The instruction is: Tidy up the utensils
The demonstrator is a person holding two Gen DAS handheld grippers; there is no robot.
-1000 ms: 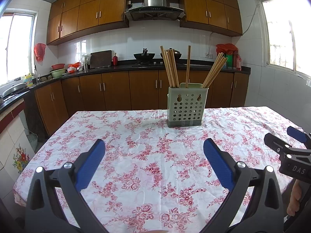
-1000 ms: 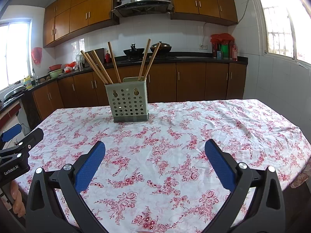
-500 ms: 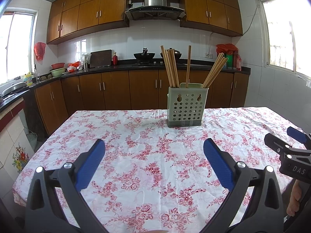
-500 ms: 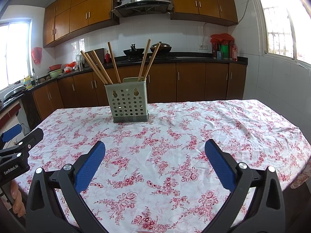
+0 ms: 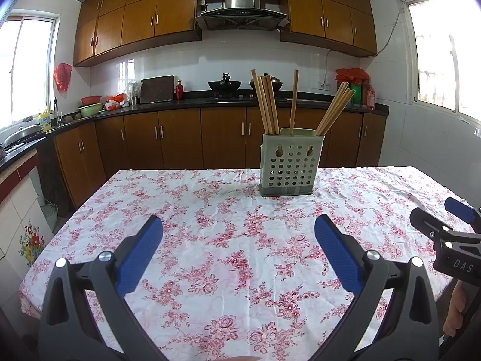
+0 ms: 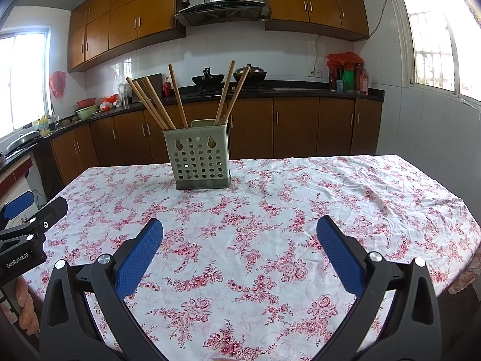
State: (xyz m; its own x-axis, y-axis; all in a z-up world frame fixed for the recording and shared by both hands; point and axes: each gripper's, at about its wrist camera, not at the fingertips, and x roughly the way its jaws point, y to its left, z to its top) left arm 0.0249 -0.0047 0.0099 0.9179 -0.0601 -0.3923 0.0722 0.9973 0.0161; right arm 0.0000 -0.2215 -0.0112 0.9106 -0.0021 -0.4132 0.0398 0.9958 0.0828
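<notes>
A pale green perforated utensil holder (image 5: 288,165) stands upright on the far part of the table, also in the right wrist view (image 6: 200,159). Several wooden chopsticks (image 5: 267,102) (image 6: 153,103) stick up out of it, leaning left and right. My left gripper (image 5: 239,228) is open and empty, above the near part of the table, well short of the holder. My right gripper (image 6: 240,227) is open and empty, level with it on the right. Each gripper shows at the edge of the other's view (image 5: 451,234) (image 6: 27,225).
The table carries a white cloth with red flowers (image 5: 228,240) (image 6: 345,198). Brown kitchen cabinets (image 5: 180,138), a dark counter with woks and bottles, and a range hood lie behind the table. Windows flank the room on both sides.
</notes>
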